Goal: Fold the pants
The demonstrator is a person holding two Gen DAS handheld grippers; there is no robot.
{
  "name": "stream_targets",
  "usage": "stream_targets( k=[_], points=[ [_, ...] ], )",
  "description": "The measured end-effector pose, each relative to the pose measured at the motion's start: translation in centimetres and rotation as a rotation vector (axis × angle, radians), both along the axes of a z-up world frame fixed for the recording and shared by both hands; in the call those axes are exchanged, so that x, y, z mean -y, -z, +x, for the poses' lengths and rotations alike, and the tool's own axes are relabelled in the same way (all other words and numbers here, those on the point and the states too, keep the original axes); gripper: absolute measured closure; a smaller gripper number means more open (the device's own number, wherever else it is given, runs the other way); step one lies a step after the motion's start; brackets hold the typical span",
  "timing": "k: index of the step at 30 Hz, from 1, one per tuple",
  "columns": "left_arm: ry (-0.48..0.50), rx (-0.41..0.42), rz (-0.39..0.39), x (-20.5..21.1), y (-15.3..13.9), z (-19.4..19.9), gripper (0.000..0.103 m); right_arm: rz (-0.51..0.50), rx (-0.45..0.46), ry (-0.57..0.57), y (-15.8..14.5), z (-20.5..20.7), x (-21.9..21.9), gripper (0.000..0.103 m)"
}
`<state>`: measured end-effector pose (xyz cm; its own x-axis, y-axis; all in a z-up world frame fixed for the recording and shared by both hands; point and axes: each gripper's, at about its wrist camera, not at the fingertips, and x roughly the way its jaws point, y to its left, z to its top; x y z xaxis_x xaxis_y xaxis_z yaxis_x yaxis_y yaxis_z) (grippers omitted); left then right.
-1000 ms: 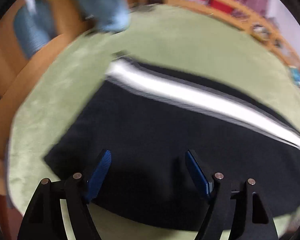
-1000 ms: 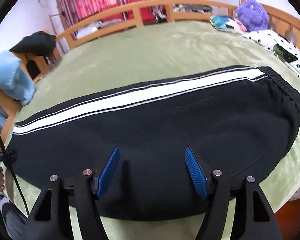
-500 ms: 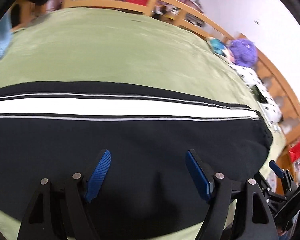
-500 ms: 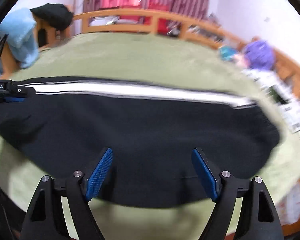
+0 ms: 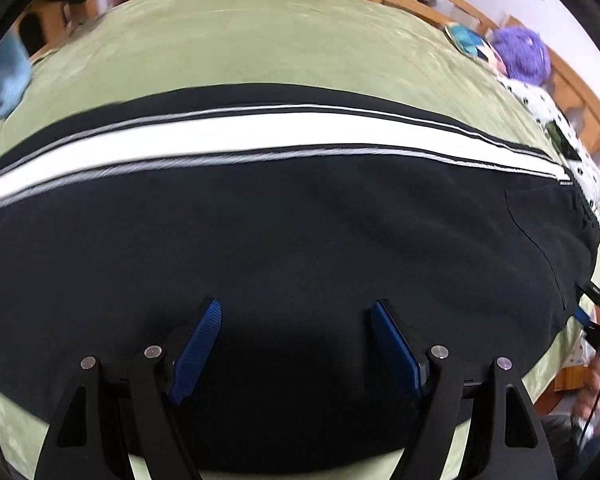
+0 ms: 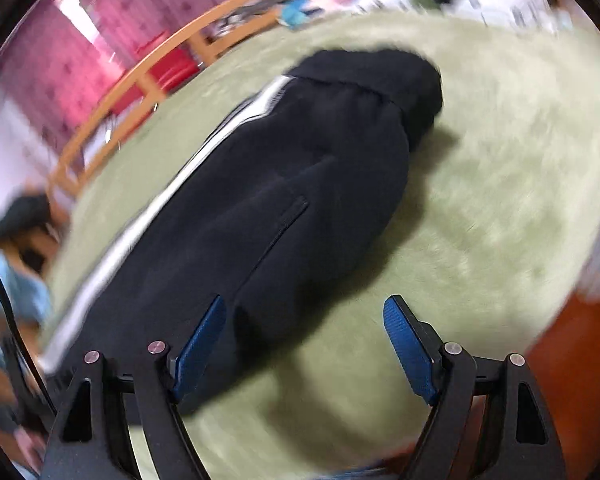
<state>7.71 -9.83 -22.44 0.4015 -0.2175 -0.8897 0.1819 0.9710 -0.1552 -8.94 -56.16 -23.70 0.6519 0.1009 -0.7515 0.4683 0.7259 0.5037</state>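
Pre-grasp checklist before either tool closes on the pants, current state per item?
1. Black track pants with white side stripe lying flat on the green bed cover: ok.
2. Left tool open, nothing between its pads: ok.
3. Right tool open, empty: ok.
4. Right tool at the elastic waistband end: ok, with only the pants' edge by its left pad.
5. Left tool over an edge to grab: not ok, it is over mid-fabric.
6. Right wrist view sharp enough to aim: not ok, blurred.
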Motion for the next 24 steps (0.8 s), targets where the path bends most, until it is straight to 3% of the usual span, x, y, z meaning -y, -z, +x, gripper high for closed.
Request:
stream_targets(
  k=[2,3,4,5,8,9,11,12,13,15,16,17,18,20,22,24],
  points=[
    [-0.003,0.022,0.015,-0.5,0.5,-0.6,0.026,-0.024,0.022,0.041,0.3,1.4,-0.2,0.022],
    [0.0,0.029,0.012,-0.6,0.8,-0.9,0.026,-0.036,0.055,0.044,-0.1,1.9,-0.3,0.034],
    [-0.001,0.033,0.009,-1.0,0.7,-1.1,0.026,-0.022,0.091,0.018,-0.6,2.6,-0.3,0.091],
    [-0.006,0.033,0.006,-1.1,0.4,-1.2,0.026,-0.005,0.128,0.007,-1.8,3.0,-0.2,0.095],
    [-0.021,0.046,-0.037,-1.3,-1.0,-0.8,0.026,-0.01,0.341,-0.008,-7.3,1.7,0.1,0.095],
    [-0.029,0.051,-0.046,-1.4,-1.3,-0.8,0.026,-0.056,0.355,-0.033,-8.3,1.8,-0.4,0.095],
    [-0.039,0.044,-0.047,-1.8,-1.0,-1.0,0.026,-0.183,0.301,-0.066,-8.4,2.6,-1.5,0.091],
    [-0.049,0.031,-0.036,-2.2,-0.7,-1.1,0.026,-0.215,0.203,-0.074,-6.9,3.4,-1.7,0.085],
    [-0.055,0.024,-0.03,-2.2,-0.5,-1.2,0.026,-0.205,0.11,-0.081,-5.3,3.6,-1.6,0.072],
    [-0.061,0.037,-0.022,-3.2,-0.5,-1.9,0.026,-0.129,-0.027,-0.098,-1.9,3.1,-0.6,0.066],
    [-0.066,0.05,-0.011,-3.6,-0.6,-2.1,0.026,-0.105,-0.044,-0.1,-0.9,2.3,-0.2,0.062],
    [-0.067,0.061,0.007,-4.0,-0.5,-2.3,0.025,-0.108,-0.049,-0.091,-0.6,1.5,0.3,0.047],
    [-0.058,0.057,0.036,-4.4,0.0,-2.5,0.025,-0.128,-0.051,-0.07,-0.8,0.7,0.5,0.042],
    [-0.074,0.046,0.105,-5.9,1.1,-2.7,0.025,-0.175,-0.053,-0.04,-1.8,-0.5,0.6,0.039],
    [-0.082,0.061,0.083,-7.8,0.9,-3.4,0.025,-0.184,-0.038,-0.023,-3.1,-1.2,0.4,0.039],
    [-0.165,0.074,0.11,-9.8,-0.4,-3.8,0.025,-0.213,-0.016,-0.024,-4.3,-1.4,-0.5,0.039]
  ],
)
